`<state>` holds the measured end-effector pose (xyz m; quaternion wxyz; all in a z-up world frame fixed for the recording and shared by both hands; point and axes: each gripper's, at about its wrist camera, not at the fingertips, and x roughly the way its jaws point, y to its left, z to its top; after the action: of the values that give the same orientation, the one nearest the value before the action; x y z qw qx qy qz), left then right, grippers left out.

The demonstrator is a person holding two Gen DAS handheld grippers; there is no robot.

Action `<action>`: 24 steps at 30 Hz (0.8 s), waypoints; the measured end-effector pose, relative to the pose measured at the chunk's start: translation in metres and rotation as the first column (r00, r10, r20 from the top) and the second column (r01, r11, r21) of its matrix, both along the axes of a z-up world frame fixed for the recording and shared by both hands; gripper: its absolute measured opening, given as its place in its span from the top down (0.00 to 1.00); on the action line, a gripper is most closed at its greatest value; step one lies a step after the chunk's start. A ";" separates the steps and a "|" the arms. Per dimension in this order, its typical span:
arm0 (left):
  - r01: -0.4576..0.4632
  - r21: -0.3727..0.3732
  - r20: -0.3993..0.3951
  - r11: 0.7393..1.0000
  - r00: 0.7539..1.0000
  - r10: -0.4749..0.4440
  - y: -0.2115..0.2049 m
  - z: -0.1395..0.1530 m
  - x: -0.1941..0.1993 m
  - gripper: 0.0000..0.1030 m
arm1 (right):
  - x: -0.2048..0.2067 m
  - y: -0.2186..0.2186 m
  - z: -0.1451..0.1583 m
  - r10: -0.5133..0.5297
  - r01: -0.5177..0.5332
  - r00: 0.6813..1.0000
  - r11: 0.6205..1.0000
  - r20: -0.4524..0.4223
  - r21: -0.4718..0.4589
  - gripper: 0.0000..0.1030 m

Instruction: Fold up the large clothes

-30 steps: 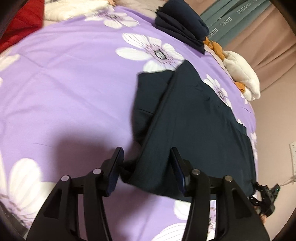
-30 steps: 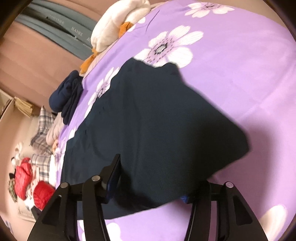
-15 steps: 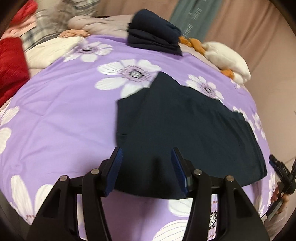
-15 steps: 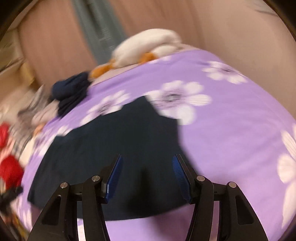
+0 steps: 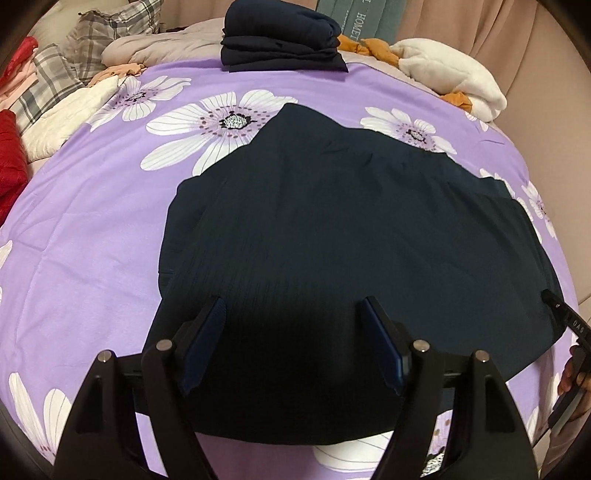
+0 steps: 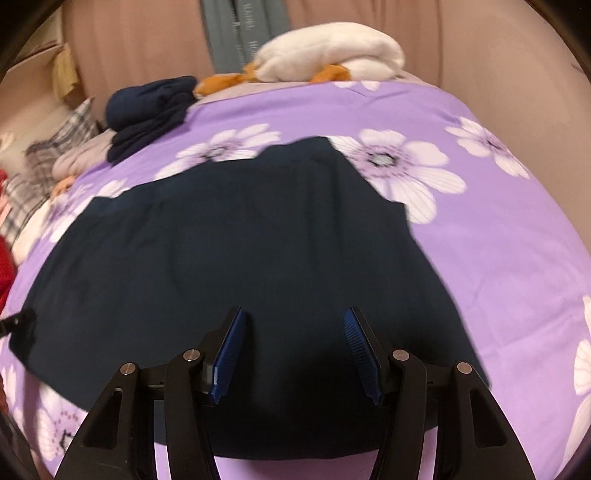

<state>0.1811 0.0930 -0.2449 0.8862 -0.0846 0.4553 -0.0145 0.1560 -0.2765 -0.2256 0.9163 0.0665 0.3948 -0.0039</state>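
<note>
Garment (image 5: 332,240) lies flat mid-bed (image 5: 92,221). Left tool (image 5: 293,317) opening, nothing gripped; right tool (image 6: 295,325) half-open, empty.

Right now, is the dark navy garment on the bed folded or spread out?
Partly folded: the navy garment lies flat on the purple bedspread, with a doubled layer along its left edge.

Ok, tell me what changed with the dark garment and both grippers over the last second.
The left gripper let go of the dark garment, its jaws opening above it; the right gripper released its edge too. The garment now lies flat. The folded navy pile stayed put.
</note>
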 end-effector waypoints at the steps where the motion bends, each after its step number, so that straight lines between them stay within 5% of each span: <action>1: 0.001 0.002 -0.001 1.000 1.000 -0.001 0.000 -0.001 0.000 0.27 | -0.001 -0.007 -0.001 -0.019 0.019 1.000 1.000 0.000 0.002 0.44; 12: -0.003 0.061 0.003 0.998 1.000 0.003 -0.003 0.006 -0.014 0.21 | -0.025 -0.063 -0.004 -0.217 0.217 0.975 0.976 -0.045 0.002 0.44; 18: -0.048 0.082 0.023 0.995 0.999 0.046 0.000 0.034 -0.029 0.08 | -0.045 -0.064 0.030 -0.270 0.268 0.962 0.962 -0.034 -0.048 0.43; 22: -0.064 0.117 0.068 0.991 0.996 0.057 -0.006 0.071 -0.042 0.01 | -0.060 -0.044 0.066 -0.204 0.204 0.979 0.979 0.008 -0.010 0.21; 24: -0.055 0.108 0.086 0.993 0.995 0.046 -0.010 0.090 -0.050 0.01 | -0.070 -0.025 0.090 -0.143 0.143 0.988 0.990 0.052 -0.005 0.18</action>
<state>0.1310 0.0834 -0.1552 0.9077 -0.0464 0.4159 0.0293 0.0864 -0.3016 -0.1353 0.9238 0.0909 0.3653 -0.0695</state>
